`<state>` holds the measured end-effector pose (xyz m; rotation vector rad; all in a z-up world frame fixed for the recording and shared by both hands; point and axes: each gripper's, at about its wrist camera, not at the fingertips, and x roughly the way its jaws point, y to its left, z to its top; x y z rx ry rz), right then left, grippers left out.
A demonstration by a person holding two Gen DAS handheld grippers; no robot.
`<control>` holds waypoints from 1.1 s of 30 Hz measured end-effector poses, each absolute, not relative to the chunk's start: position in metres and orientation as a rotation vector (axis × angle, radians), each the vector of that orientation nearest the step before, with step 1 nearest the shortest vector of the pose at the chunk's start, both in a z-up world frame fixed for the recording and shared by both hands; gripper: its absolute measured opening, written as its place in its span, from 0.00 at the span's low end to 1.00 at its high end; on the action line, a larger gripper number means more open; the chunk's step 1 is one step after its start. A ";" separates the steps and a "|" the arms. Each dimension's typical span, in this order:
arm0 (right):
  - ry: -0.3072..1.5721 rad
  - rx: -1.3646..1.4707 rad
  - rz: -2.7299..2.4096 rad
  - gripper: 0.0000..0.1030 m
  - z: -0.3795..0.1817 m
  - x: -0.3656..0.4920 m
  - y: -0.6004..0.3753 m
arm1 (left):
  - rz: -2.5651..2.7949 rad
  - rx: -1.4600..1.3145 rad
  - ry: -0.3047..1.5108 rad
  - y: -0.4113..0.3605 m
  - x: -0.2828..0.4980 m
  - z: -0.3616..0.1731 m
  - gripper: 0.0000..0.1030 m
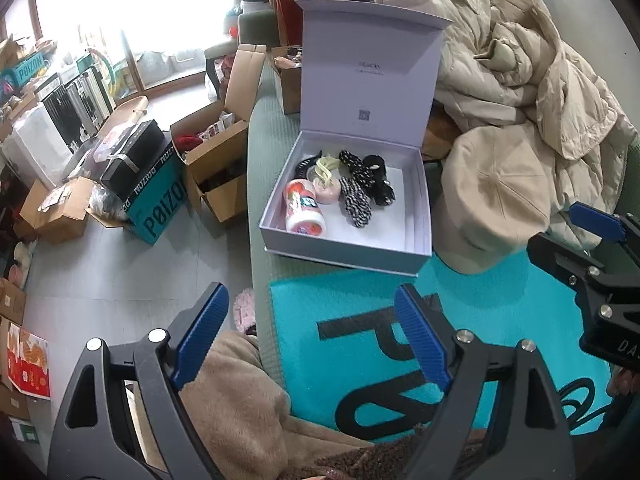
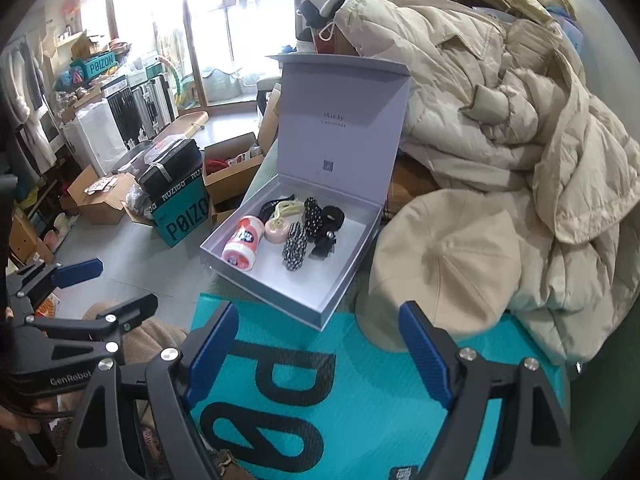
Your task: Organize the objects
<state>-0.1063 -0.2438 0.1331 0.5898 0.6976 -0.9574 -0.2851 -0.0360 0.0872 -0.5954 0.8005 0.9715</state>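
Observation:
An open lavender gift box [image 1: 344, 254] [image 2: 276, 288] stands on the green bed with its lid up. Inside lie a pink-and-white jar [image 1: 304, 208] [image 2: 244, 246], a pink round case [image 1: 328, 191] [image 2: 277, 231], a cream hair claw [image 1: 326, 168] and several black and patterned hair ties [image 1: 362, 188] [image 2: 308, 232]. My left gripper [image 1: 310, 340] is open and empty above the bed edge, in front of the box. My right gripper [image 2: 318, 352] is open and empty over a teal bag [image 2: 360, 400] [image 1: 360, 344]. It also shows in the left wrist view [image 1: 592, 240].
A beige cap [image 1: 488, 200] [image 2: 444, 264] lies right of the box against a pile of beige coats [image 1: 520, 60] [image 2: 520, 120]. Cardboard boxes [image 1: 216, 160] and a teal POIZON box [image 1: 156, 208] [image 2: 184, 216] crowd the floor at left. A tan fleece leg [image 1: 236, 400] is below.

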 end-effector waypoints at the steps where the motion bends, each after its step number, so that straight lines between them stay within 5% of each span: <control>1: 0.691 0.600 -0.953 0.81 0.132 -0.107 -0.241 | 0.971 -0.592 0.800 -0.039 -0.285 0.087 0.82; 33: 0.734 0.557 -0.942 0.81 0.113 -0.109 -0.228 | 0.961 -0.604 0.819 -0.066 -0.301 0.069 0.82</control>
